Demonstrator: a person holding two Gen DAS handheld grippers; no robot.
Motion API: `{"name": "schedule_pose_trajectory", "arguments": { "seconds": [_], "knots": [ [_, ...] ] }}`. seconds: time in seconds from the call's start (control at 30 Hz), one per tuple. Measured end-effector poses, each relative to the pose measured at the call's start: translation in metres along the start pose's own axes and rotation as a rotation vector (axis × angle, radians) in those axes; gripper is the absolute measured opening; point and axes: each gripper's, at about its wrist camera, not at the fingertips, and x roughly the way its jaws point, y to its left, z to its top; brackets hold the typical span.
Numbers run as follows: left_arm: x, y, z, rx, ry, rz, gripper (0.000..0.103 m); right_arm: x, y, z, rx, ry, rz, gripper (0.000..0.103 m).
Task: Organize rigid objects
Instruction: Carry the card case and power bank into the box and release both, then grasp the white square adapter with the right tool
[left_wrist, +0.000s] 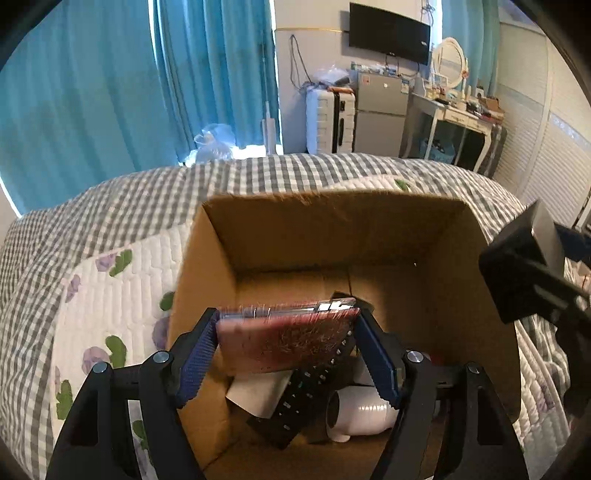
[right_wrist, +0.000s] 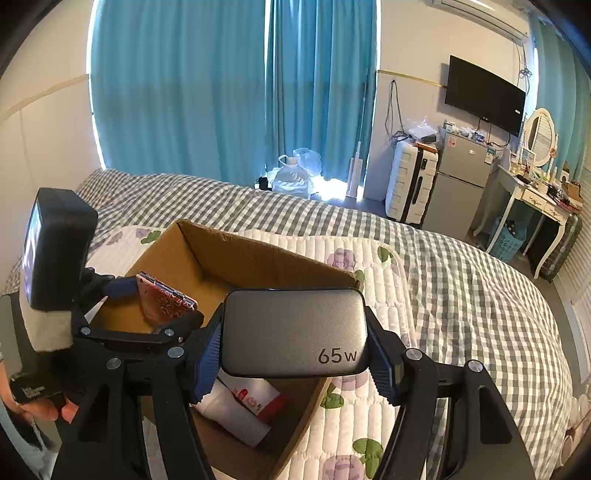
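The cardboard box (left_wrist: 332, 236) stands open on the bed (right_wrist: 461, 258), and both tools hang over it, each with something to put inside. On the left side of the box, the left tool (left_wrist: 286, 332) is closed on a flat reddish case (left_wrist: 284, 339), one blue pad on each short end, so nothing can slip. The case is above the box's inside, over the left half, with a black remote control (left_wrist: 306, 391) and a white cylinder-shaped item (left_wrist: 362, 413) lying on the bottom under it. Its long axis goes across, from one finger to the other, and its broad face is turned toward the camera and tilted a little; in the right wrist view it stands on edge. To do this step well, I think the case should go lower into the box before the fingers open, and it should be laid flat beside the remote, not dropped on top of it. On the right side of the box, the right tool (right_wrist: 295, 332) is closed on a grey charger block (right_wrist: 295, 328) marked 65W, also held by its two short ends. It is over the near right rim of the box, above a white and red bottle (right_wrist: 251, 402) inside. Its long axis also runs from finger to finger, with the printed face toward the camera.
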Motion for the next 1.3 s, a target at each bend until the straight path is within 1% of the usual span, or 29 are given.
{"name": "schedule_pose_trajectory", "arguments": {
  "seconds": [0.07,0.1,0.27,0.37,0.53,0.63,0.67,0.7,0.73,0.77,0.87,0.93,1.07,1.13,1.2,1.3],
  "knots": [
    [-0.009,0.003,0.002,-0.006,-0.031,0.018,0.092,-0.001,0.001,0.0,0.001,-0.002,-0.004,0.067],
    [-0.016,0.005,0.003,-0.011,-0.05,0.018,0.093,-0.001,0.0,-0.001,0.002,-0.004,-0.005,0.067],
    [-0.039,0.02,0.01,-0.035,-0.086,0.028,0.093,0.007,0.003,0.003,0.022,0.007,0.0,0.067],
    [-0.05,0.027,0.013,-0.047,-0.103,0.029,0.093,0.019,0.012,0.005,-0.006,0.021,-0.024,0.067],
    [-0.055,0.032,0.007,-0.034,-0.113,0.038,0.093,0.046,0.017,0.007,0.003,0.056,-0.052,0.067],
    [-0.06,0.031,0.003,-0.029,-0.116,0.038,0.093,0.052,0.019,0.005,0.012,0.071,-0.075,0.068],
    [-0.062,0.033,0.001,-0.031,-0.117,0.036,0.093,0.049,0.021,0.003,0.008,0.054,-0.085,0.077],
    [-0.066,0.034,-0.001,-0.036,-0.121,0.035,0.093,0.042,0.022,0.004,0.005,0.031,-0.104,0.088],
    [-0.069,0.034,-0.002,-0.039,-0.124,0.031,0.093,0.034,0.022,0.004,0.006,0.013,-0.118,0.09],
    [-0.073,0.034,-0.004,-0.043,-0.124,0.028,0.095,0.025,0.022,0.005,0.011,0.001,-0.122,0.091],
    [-0.093,0.035,-0.011,-0.056,-0.132,0.053,0.103,-0.003,0.019,0.001,0.026,-0.005,-0.131,0.091],
    [-0.113,0.035,-0.019,-0.061,-0.154,0.069,0.103,-0.023,0.019,-0.002,0.021,-0.015,-0.143,0.093],
    [-0.138,0.039,-0.038,-0.072,-0.147,0.084,0.103,-0.069,0.022,-0.015,-0.008,-0.03,-0.16,0.097],
    [-0.15,0.041,-0.051,-0.086,-0.151,0.108,0.103,-0.087,0.025,-0.025,-0.009,-0.024,-0.165,0.098],
    [-0.16,0.04,-0.068,-0.092,-0.158,0.122,0.103,-0.101,0.03,-0.038,-0.005,-0.009,-0.159,0.098],
    [-0.163,0.039,-0.094,-0.111,-0.152,0.136,0.103,-0.108,0.038,-0.06,-0.006,0.009,-0.138,0.098]
  ]
}}
